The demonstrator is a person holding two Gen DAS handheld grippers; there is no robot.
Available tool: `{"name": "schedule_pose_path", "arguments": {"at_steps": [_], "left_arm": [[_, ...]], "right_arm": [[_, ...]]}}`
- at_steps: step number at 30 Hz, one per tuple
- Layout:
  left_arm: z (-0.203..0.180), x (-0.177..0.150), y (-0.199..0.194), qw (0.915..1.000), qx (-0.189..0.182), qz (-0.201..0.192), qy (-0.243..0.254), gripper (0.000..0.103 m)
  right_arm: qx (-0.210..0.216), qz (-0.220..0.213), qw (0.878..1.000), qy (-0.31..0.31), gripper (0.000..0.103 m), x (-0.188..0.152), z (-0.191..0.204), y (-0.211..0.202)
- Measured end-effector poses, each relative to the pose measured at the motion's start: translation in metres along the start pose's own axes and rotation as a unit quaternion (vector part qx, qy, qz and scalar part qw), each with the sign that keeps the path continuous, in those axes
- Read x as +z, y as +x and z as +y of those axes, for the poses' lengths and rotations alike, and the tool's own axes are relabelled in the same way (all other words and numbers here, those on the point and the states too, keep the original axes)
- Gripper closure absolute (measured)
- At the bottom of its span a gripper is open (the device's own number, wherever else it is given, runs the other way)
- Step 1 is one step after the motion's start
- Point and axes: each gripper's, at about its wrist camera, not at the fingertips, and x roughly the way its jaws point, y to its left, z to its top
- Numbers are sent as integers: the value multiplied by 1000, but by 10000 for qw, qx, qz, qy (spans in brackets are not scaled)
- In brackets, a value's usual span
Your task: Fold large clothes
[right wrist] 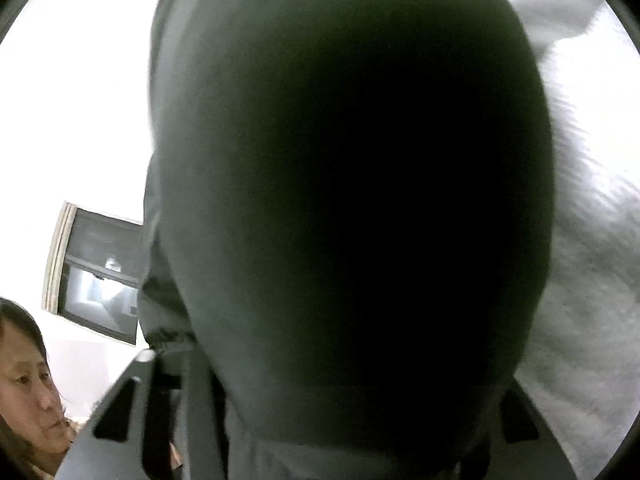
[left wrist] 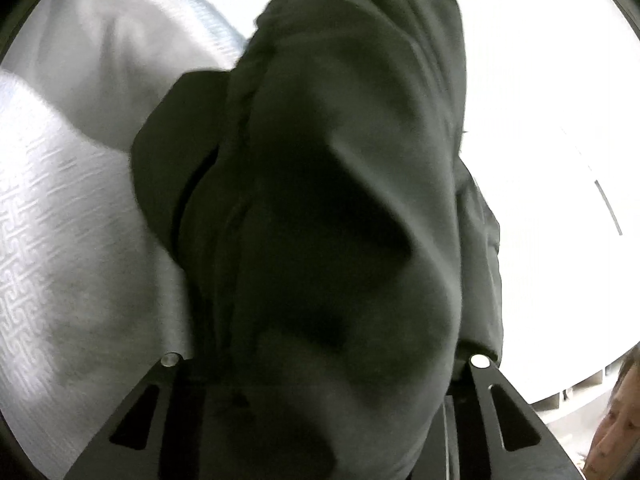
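Dark garment [left wrist: 332, 200] filled most of both wrist views, bunched and draped right over the lens, so it sat between and over the fingers of each gripper. Behind it, a white patterned bedcover [left wrist: 60, 240] lay on the left of the left view and on the right of the right view. Left gripper [left wrist: 326, 364]: cloth ran from the near edge up between the two black fingers [left wrist: 508, 420], jaws pulled in on the garment, holding it. Right gripper [right wrist: 340, 392]: same picture, fabric ballooned over the fingers, jaws narrowed onto it; pads themselves hidden. A dark framed window [right wrist: 100, 276] showed far left in the right view. A person's head [right wrist: 28, 392] was at that view's near-left edge.
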Motion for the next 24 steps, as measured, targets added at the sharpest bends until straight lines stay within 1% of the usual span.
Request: {"name": "schedule_pose_path", "arguments": {"at_steps": [3, 6, 9, 13, 14, 15, 17, 19, 21, 22, 24], "left_arm": [[-25, -1, -3, 9996, -153, 14, 236, 75], [-44, -2, -6, 9989, -314, -12, 358, 76], [-57, -2, -16, 9980, -469, -75, 427, 78], [-69, 2, -32, 9973, -584, -164, 410, 78], [-75, -14, -36, 9970, -611, -190, 443, 78], [-81, -17, -42, 9966, -627, -211, 485, 78], [-93, -29, -54, 9961, -665, -239, 521, 78], [-100, -36, -67, 9957, -676, -270, 580, 78], [-112, -44, -81, 9952, -669, -309, 649, 78], [-107, -35, -86, 9952, -660, -320, 654, 78], [-113, -47, -99, 9951, -621, -345, 684, 78]], "right_arm": [[39, -14, 9997, -252, 76, 5, 24, 0], [-5, -37, 9988, -488, 77, 10, 48, 1], [-51, -169, 9972, -729, 78, 13, 71, -4], [53, -319, 9964, -784, 79, 6, 91, -16], [96, -345, 9962, -798, 79, 2, 98, -12], [143, -363, 9959, -814, 79, -3, 104, -9], [245, -396, 9957, -800, 79, -4, 111, -20], [321, -423, 9955, -780, 79, -10, 119, -33], [386, -445, 9953, -770, 79, -16, 126, -36], [415, -450, 9952, -764, 79, -24, 128, -31], [482, -469, 9951, -726, 79, -31, 128, -41]]}}
